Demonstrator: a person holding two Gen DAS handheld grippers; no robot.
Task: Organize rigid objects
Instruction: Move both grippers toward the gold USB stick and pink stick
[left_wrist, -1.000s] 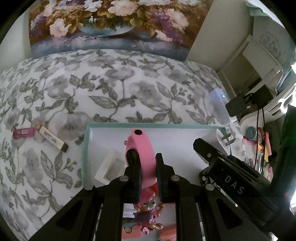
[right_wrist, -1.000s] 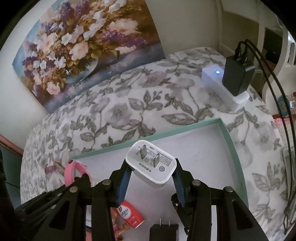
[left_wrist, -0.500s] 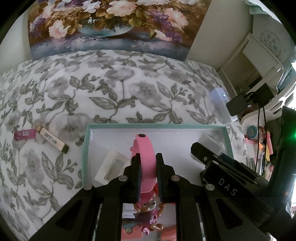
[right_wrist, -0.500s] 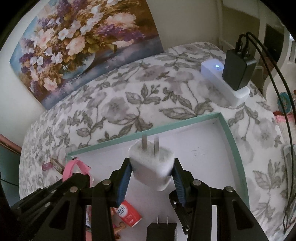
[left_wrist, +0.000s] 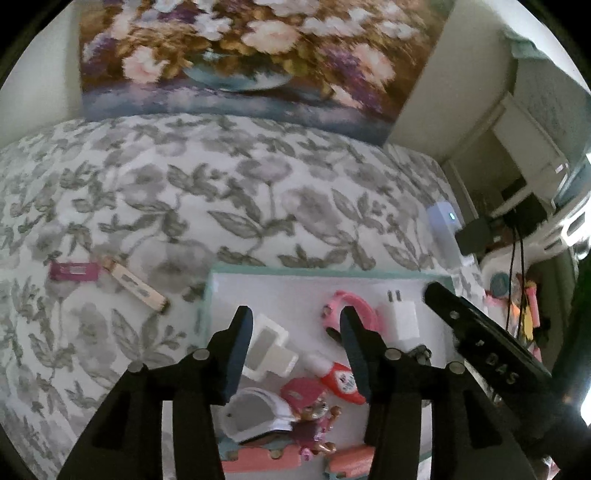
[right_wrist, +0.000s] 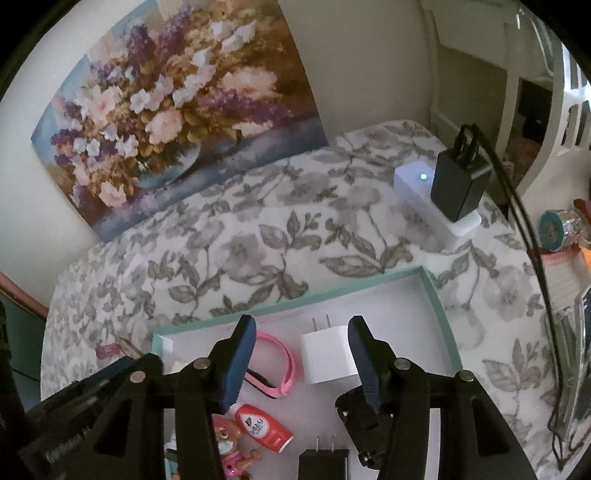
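A teal-rimmed tray lies on the floral cloth. In it lie a pink wristband and a white plug charger, side by side. My left gripper is open and empty above the tray's left part. My right gripper is open and empty just above the white charger. A pink flash drive and a beige stick lie on the cloth left of the tray.
The tray also holds a white case, a red-capped tube, a small doll, a black charger. A white power strip with a black adapter stands at the right. A painting leans on the back wall.
Both grippers have opened. The left let go of the pink wristband and the right let go of the white charger; both now lie in the tray.
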